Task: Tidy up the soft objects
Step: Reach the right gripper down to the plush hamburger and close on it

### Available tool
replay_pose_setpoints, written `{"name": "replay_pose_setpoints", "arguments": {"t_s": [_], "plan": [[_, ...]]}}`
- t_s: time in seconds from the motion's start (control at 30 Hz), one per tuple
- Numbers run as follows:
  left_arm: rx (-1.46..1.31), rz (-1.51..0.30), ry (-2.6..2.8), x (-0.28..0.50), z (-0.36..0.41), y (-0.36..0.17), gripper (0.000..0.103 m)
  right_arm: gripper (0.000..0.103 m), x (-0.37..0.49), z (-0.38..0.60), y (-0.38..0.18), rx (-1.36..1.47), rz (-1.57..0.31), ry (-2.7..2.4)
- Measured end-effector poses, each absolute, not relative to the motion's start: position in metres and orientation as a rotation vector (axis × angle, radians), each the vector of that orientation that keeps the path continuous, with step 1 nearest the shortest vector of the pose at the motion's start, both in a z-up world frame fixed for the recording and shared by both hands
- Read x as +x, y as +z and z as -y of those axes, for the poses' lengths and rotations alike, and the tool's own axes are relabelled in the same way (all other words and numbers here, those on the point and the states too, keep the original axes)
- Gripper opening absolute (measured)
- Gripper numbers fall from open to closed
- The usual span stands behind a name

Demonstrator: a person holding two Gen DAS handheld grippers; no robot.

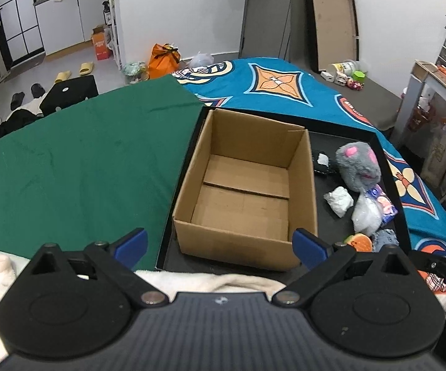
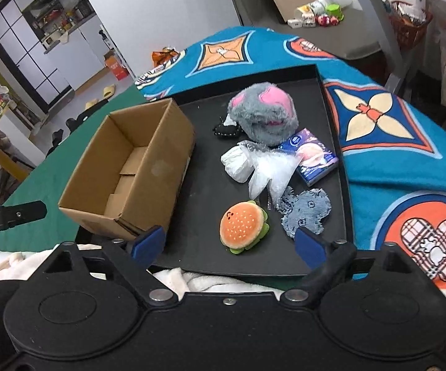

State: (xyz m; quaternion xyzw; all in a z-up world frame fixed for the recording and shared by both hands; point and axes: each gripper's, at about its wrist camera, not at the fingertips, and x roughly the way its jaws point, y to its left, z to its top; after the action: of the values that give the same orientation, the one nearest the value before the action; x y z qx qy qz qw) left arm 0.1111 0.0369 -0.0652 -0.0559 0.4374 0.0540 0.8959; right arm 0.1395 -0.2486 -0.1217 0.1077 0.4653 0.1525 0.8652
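2 grippers: my left gripper (image 1: 220, 244) and right gripper (image 2: 230, 244) both spread wide, nothing between.
Cardboard box (image 2: 130, 170): empty, at black tray (image 2: 331, 117) left edge.
Burger plush (image 2: 244, 227): near front rim, free space around it.
Grey plush (image 2: 264, 116): toward far rim.

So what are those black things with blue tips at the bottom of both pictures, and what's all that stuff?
Those are two grabbing tools, like big tongs, and a person holds one in each hand. Each tool has a camera looking along its blue fingers, so one picture is from the left gripper and the other from the right gripper. Both are open and hold nothing. On the bed lies a black tray. On it stands a cardboard box with nothing inside. Beside the box lie soft things: a toy burger, a fluffy grey toy, a denim patch, a clear plastic bag, a white bundle, a tissue pack and a small black thing.
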Motion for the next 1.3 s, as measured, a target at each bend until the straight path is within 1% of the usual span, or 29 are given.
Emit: {"name": "replay_pose_setpoints", "arguments": {"t_s": [0.1, 0.17, 0.2, 0.27, 0.37, 0.5, 0.63, 0.7, 0.73, 0.8, 0.83, 0.87, 0.97, 1.0, 1.07, 1.13, 1.2, 1.23, 1.27, 1.3], "plan": [[-0.113, -0.913, 0.12, 0.119, -0.04, -0.071, 0.1, 0.086, 0.15, 0.245, -0.13, 0.224, -0.99, 0.313], [-0.118, -0.918, 0.12, 0.124, -0.043, -0.076, 0.099, 0.083, 0.155, 0.241, -0.136, 0.223, -0.999, 0.313], [-0.121, -0.921, 0.12, 0.126, -0.044, -0.078, 0.098, 0.082, 0.158, 0.239, -0.138, 0.221, -1.003, 0.313], [-0.121, -0.922, 0.127, 0.13, -0.047, -0.083, 0.095, 0.078, 0.162, 0.236, -0.144, 0.221, -1.011, 0.315], [-0.124, -0.935, 0.131, 0.137, -0.05, -0.091, 0.093, 0.076, 0.17, 0.233, -0.156, 0.228, -1.036, 0.312], [-0.133, -0.954, 0.132, 0.146, -0.054, -0.103, 0.087, 0.076, 0.178, 0.231, -0.169, 0.234, -1.065, 0.294], [-0.142, -0.972, 0.136, 0.155, -0.058, -0.114, 0.083, 0.075, 0.183, 0.228, -0.18, 0.235, -1.09, 0.291], [-0.151, -0.978, 0.135, 0.16, -0.061, -0.119, 0.083, 0.072, 0.185, 0.228, -0.186, 0.24, -1.105, 0.284], [-0.152, -0.98, 0.133, 0.161, -0.061, -0.121, 0.082, 0.069, 0.186, 0.228, -0.188, 0.247, -1.115, 0.284], [-0.144, -0.981, 0.132, 0.164, -0.062, -0.125, 0.08, 0.066, 0.189, 0.227, -0.193, 0.252, -1.132, 0.281], [-0.144, -0.982, 0.133, 0.166, -0.062, -0.126, 0.078, 0.064, 0.19, 0.227, -0.195, 0.256, -1.135, 0.282], [-0.148, -0.983, 0.131, 0.167, -0.063, -0.128, 0.074, 0.064, 0.192, 0.226, -0.196, 0.261, -1.136, 0.286], [-0.163, -0.985, 0.126, 0.169, -0.066, -0.131, 0.068, 0.064, 0.194, 0.223, -0.198, 0.254, -1.141, 0.284], [-0.162, -0.982, 0.129, 0.17, -0.067, -0.131, 0.064, 0.064, 0.195, 0.223, -0.199, 0.254, -1.145, 0.282], [-0.165, -0.982, 0.132, 0.171, -0.068, -0.132, 0.057, 0.056, 0.197, 0.223, -0.203, 0.251, -1.154, 0.279], [-0.175, -0.985, 0.137, 0.172, -0.07, -0.133, 0.05, 0.051, 0.197, 0.223, -0.207, 0.252, -1.165, 0.274], [-0.179, -0.988, 0.141, 0.172, -0.073, -0.133, 0.041, 0.046, 0.199, 0.223, -0.21, 0.259, -1.172, 0.273], [-0.182, -0.987, 0.143, 0.172, -0.074, -0.133, 0.039, 0.042, 0.198, 0.224, -0.211, 0.26, -1.171, 0.274], [-0.184, -0.987, 0.149, 0.171, -0.075, -0.134, 0.033, 0.038, 0.198, 0.224, -0.21, 0.255, -1.167, 0.275], [-0.183, -0.987, 0.156, 0.171, -0.077, -0.134, 0.029, 0.037, 0.198, 0.224, -0.209, 0.247, -1.162, 0.276]]}}
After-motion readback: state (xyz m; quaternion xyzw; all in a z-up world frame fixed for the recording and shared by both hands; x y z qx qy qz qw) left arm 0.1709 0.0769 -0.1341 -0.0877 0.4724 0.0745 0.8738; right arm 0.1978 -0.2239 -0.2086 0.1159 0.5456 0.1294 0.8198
